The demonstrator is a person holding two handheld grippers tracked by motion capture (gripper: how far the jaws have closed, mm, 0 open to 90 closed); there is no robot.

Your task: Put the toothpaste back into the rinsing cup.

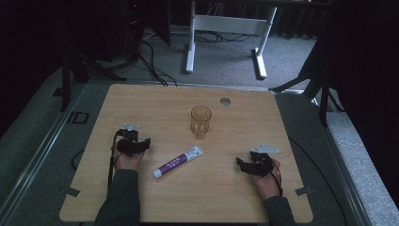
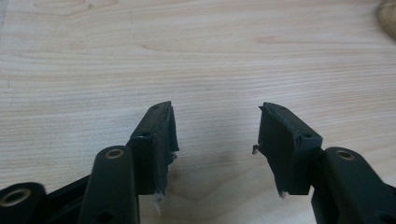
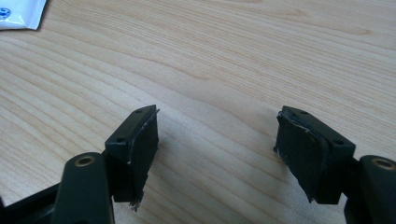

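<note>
Toothpaste tube (image 1: 178, 161) is lying slanted on the wooden table (image 1: 235, 197), between my two grippers, nearer my left gripper (image 1: 142, 143). Its cap end is pointing toward me. I am keeping both left and right gripper (image 1: 241, 164) wide, holding nothing.
</note>
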